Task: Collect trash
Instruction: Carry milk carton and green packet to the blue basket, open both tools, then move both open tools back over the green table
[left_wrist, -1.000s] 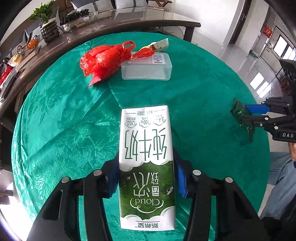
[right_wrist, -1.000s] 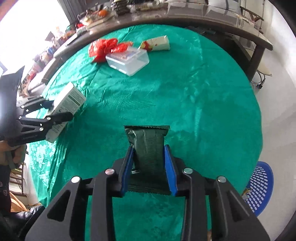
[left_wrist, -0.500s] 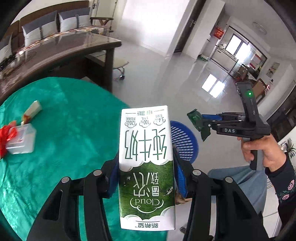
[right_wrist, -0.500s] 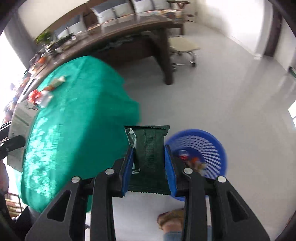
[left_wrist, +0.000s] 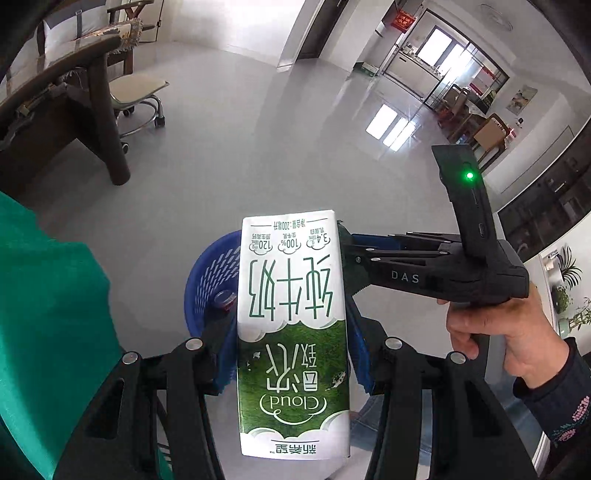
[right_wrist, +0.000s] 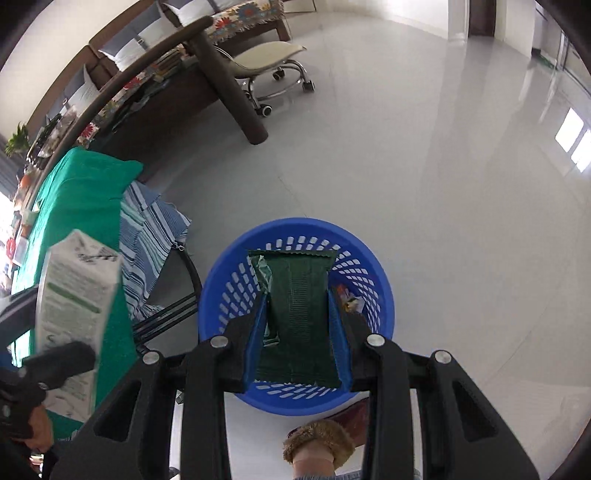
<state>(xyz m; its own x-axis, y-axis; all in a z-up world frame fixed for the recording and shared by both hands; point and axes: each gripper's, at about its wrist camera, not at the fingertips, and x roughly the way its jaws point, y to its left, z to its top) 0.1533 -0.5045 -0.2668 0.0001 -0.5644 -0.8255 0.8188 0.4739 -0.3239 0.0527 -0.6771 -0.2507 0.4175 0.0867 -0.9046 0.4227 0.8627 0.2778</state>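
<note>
Trash is now hanging over the blue basket (right_wrist: 295, 236) instead of the worktop: right claw (right_wrist: 297, 325) clamping dark green wrapper (right_wrist: 299, 295), left claw (left_wrist: 291, 354) gripping milk carton (left_wrist: 291, 332) w/ basket below; drop's looking imminent

The left gripper (left_wrist: 291, 354) points steeply down, its blue-padded fingers (left_wrist: 227, 354) pressed on the two sides of a carton (left_wrist: 291, 332) that stands lengthwise between them. The right gripper (right_wrist: 297, 332) also tips steeply down, its fingers (right_wrist: 255, 339) clamped on a wrapper (right_wrist: 299, 302). In the left view the right hand (left_wrist: 498, 332) wraps the handle under the right gripper's body, which reaches in level from the right, a dark sleeve (left_wrist: 569, 402) at the wrist.
</note>
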